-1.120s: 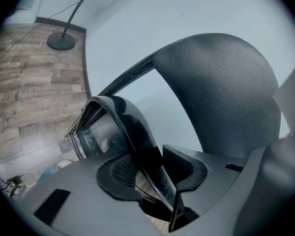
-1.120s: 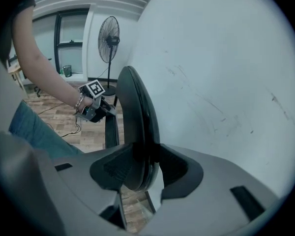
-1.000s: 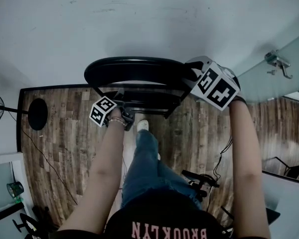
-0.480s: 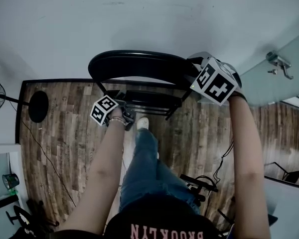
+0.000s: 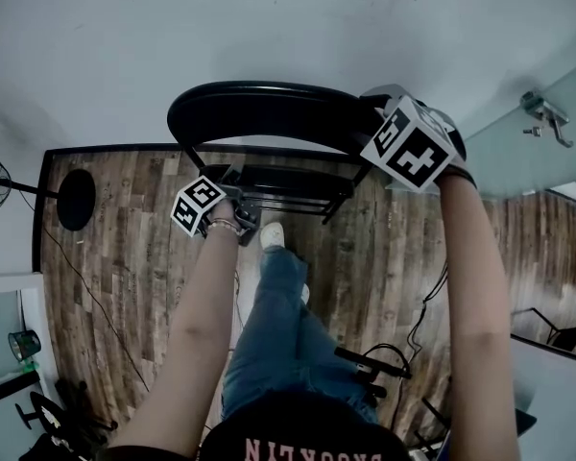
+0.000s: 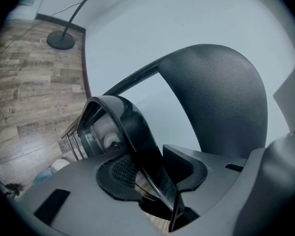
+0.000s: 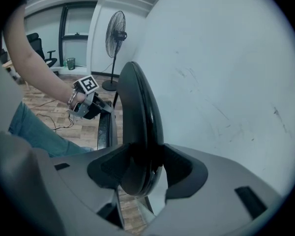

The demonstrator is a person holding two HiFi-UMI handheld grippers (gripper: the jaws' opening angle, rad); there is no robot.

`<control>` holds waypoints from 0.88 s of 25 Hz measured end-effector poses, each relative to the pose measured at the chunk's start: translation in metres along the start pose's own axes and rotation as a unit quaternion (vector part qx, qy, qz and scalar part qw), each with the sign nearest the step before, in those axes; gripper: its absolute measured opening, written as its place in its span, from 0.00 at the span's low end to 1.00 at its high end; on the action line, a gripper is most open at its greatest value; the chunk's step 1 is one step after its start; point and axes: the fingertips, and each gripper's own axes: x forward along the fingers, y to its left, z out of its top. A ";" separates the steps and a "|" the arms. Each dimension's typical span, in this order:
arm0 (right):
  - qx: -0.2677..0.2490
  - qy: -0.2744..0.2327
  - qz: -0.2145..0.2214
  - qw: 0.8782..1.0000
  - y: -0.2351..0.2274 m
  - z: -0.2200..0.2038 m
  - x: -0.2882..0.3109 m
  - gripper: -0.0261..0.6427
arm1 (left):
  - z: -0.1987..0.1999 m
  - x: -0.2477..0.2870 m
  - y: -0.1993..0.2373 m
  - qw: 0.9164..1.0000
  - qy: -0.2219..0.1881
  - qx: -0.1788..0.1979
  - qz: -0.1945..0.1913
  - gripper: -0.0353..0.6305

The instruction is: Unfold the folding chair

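Folding chair (image 5: 269, 123) stands on the wooden floor (image 5: 115, 248) against a white wall (image 5: 269, 36), right in front of me, its curved black backrest uppermost in the head view. The only writing I can find is pink lettering on the dark shirt (image 5: 307, 430) at the bottom edge, upside down and cropped, apparently BROOKLYN. The cubes on the tools carry only black-and-white square markers, and I see no brand on the chair. My left hand-held gripper (image 6: 155, 173) is low on the chair's left side, its jaws pinching a thin glossy black edge of the seat. My right hand-held gripper (image 7: 140, 168) is at the right end of the backrest. Its jaws have just been opening, yet the thick rounded rim fills the gap and both pads look to be touching it. A standing fan (image 7: 115, 33) stands by the wall beyond the chair.
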 end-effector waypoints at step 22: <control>0.022 0.056 -0.035 0.998 0.028 0.001 -0.001 0.37 | -0.018 -0.036 0.020 0.999 0.028 -0.014 -0.025 0.27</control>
